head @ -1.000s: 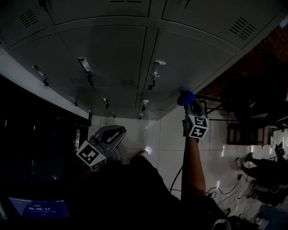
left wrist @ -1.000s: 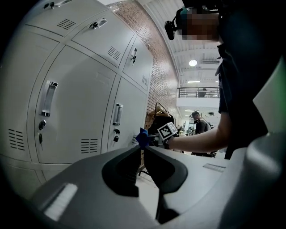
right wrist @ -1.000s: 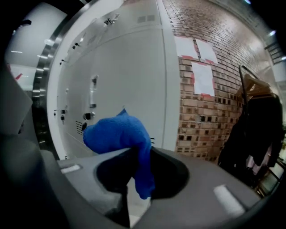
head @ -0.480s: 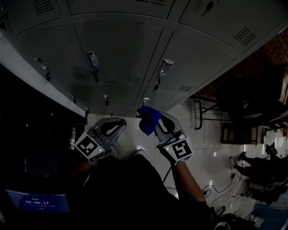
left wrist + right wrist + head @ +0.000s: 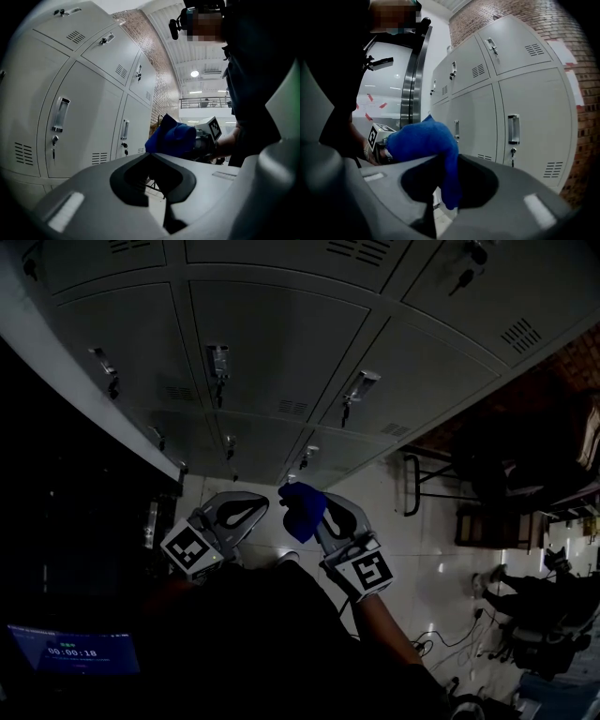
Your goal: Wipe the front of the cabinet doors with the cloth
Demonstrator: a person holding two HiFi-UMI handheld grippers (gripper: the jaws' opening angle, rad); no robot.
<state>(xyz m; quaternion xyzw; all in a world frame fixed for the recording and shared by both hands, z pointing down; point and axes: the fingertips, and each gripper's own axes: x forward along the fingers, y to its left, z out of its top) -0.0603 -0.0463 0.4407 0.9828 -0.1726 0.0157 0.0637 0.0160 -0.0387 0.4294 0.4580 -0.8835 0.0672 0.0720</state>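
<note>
grey locker cabinet doors [image 5: 272, 343] all closed, contents hidden; a key sits in the lock under each handle [image 5: 217, 362]. right gripper [image 5: 321, 512] clamped on the blue cloth [image 5: 302, 509], which is bunched over its tip, held low, apart from the doors. left gripper [image 5: 255, 508] just beside it, jaws together, nothing between. pale glossy tiled floor [image 5: 412, 549] below; brick wall [image 5: 562, 23] at the row's end.
</note>
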